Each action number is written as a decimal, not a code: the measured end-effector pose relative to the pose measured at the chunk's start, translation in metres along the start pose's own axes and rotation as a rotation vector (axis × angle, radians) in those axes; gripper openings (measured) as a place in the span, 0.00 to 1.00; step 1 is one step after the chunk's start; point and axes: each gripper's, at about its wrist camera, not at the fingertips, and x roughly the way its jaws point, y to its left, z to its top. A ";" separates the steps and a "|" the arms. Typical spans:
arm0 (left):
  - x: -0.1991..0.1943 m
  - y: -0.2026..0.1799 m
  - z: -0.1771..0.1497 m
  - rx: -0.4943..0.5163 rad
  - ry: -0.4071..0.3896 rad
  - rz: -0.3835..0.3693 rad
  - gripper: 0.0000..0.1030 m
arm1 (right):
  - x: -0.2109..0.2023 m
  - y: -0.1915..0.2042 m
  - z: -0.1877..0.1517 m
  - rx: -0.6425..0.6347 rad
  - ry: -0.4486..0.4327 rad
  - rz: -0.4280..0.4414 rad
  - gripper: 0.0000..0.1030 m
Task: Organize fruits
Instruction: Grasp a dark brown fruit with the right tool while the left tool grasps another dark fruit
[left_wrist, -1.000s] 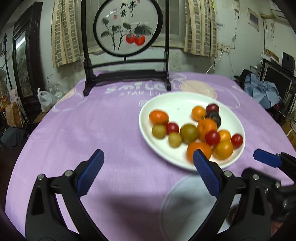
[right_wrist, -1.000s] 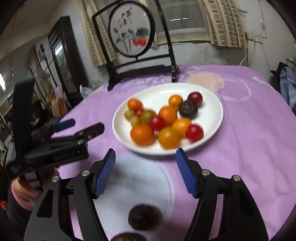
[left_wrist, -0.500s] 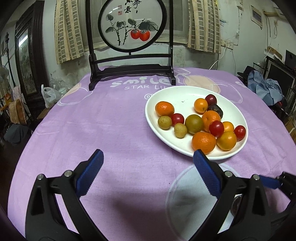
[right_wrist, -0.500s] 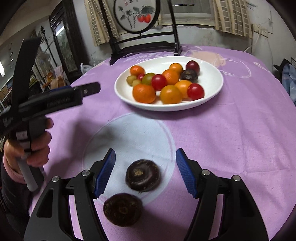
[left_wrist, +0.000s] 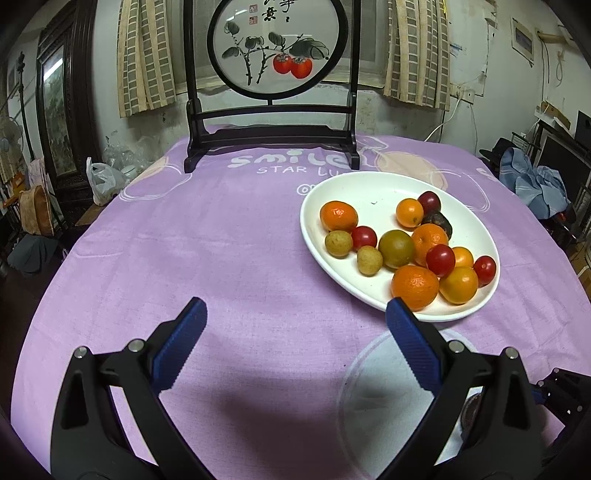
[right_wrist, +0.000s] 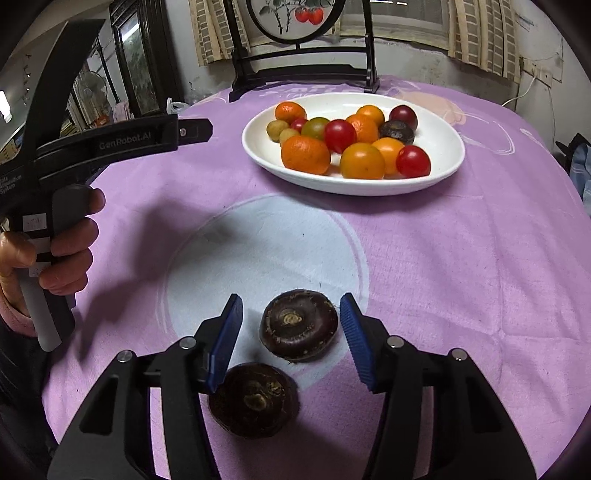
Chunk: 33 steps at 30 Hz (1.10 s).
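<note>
Closing the right gripper (right_wrist: 291, 336) around the upper dark chestnut (right_wrist: 299, 324), low centre of the right wrist view; pads not yet touching it, gaps showing on both sides. Leaving the second chestnut (right_wrist: 255, 400) just below, beside the left pad. Holding the left gripper (left_wrist: 295, 347) wide and empty over bare cloth (left_wrist: 221, 258). Probably needing a firm squeeze next, then carrying toward the plate (right_wrist: 443, 147), upper centre, already holding mixed fruit

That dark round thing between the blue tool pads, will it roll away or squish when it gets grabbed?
The dark round fruit lies on a flattened side, so it probably won't roll. Its skin looks tough and dull, likely firm, not slippery. The right tool is closing around it, pads not yet touching.
</note>
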 end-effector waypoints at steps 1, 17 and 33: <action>0.000 0.000 0.000 0.001 -0.001 0.001 0.96 | 0.002 -0.002 0.000 0.007 0.007 -0.001 0.52; 0.001 0.000 0.000 -0.004 0.020 -0.027 0.96 | -0.017 -0.034 0.004 0.141 -0.075 0.058 0.42; -0.057 -0.095 -0.079 0.604 0.149 -0.713 0.75 | -0.038 -0.074 0.001 0.347 -0.165 0.091 0.42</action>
